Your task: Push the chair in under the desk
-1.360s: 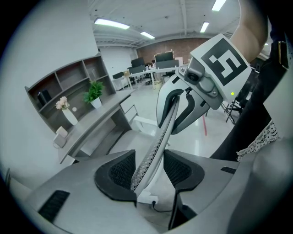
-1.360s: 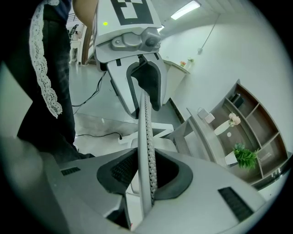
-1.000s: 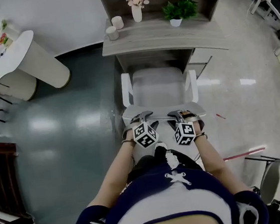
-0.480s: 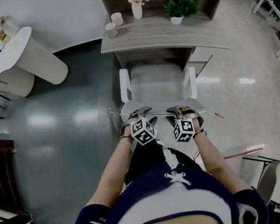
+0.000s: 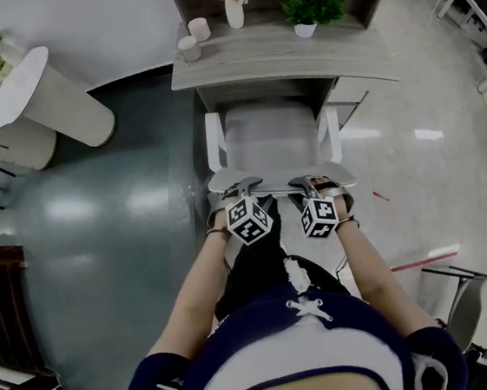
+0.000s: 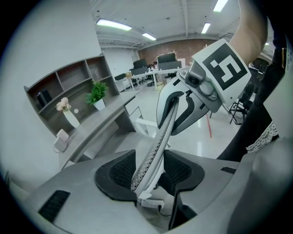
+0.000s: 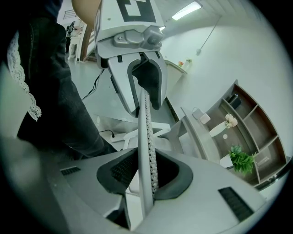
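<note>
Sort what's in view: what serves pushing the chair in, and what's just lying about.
Job in hand:
white mesh-backed chair
grey wooden desk
left gripper and right gripper, both clamped on its backrest

Lying about:
white vase of pink flowers
green potted plant
two pale cups
white curved side table

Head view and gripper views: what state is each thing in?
chair: upright, seat front at the edge of the desk, not yet under.
left claw: shut on chair back.
right claw: shut on chair back.
vase: upright on desk.
potted plant: upright on desk.
</note>
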Action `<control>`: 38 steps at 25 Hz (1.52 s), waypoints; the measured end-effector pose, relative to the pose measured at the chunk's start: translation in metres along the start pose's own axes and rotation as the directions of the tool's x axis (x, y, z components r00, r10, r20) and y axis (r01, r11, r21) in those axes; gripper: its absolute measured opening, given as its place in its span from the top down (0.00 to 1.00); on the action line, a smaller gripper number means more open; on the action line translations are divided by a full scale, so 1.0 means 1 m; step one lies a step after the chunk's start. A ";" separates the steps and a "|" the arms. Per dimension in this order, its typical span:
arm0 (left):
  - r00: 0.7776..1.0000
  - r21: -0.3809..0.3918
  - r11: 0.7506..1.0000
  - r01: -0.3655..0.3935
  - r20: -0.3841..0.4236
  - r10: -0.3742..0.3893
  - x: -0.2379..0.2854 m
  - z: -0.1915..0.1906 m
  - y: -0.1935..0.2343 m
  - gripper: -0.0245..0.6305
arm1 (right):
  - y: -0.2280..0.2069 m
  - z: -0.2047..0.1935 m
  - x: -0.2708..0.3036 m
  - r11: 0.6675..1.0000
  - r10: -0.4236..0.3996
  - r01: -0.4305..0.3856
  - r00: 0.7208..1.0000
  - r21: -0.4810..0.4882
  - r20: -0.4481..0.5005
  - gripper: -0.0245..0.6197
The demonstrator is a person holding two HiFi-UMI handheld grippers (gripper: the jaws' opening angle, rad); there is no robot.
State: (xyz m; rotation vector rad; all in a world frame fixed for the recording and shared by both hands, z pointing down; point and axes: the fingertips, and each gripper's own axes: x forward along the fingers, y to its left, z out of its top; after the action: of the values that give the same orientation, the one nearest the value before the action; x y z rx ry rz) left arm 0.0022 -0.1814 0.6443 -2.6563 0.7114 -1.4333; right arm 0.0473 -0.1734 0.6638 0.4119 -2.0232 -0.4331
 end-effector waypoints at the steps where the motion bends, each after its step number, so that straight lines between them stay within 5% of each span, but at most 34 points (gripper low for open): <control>1: 1.000 -0.004 1.000 0.004 -0.003 -0.004 0.002 0.001 0.002 0.66 | -0.003 -0.001 0.001 1.000 0.002 -0.002 1.000 -0.001 -0.001 0.83; 19: 1.000 0.004 1.000 -0.005 0.002 0.005 0.021 0.012 0.038 0.66 | -0.039 -0.013 0.021 1.000 -0.005 0.004 1.000 -0.014 -0.031 0.83; 38: 0.999 -0.074 0.997 0.028 -0.023 -0.030 0.028 0.017 0.059 0.66 | -0.063 -0.016 0.032 0.996 -0.041 0.039 0.999 -0.077 -0.028 0.84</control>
State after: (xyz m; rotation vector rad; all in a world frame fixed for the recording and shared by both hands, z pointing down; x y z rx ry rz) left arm 0.0067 -0.2487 0.6422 -2.7198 0.7449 -1.4772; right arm 0.0532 -0.2452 0.6662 0.4096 -1.9658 -0.5245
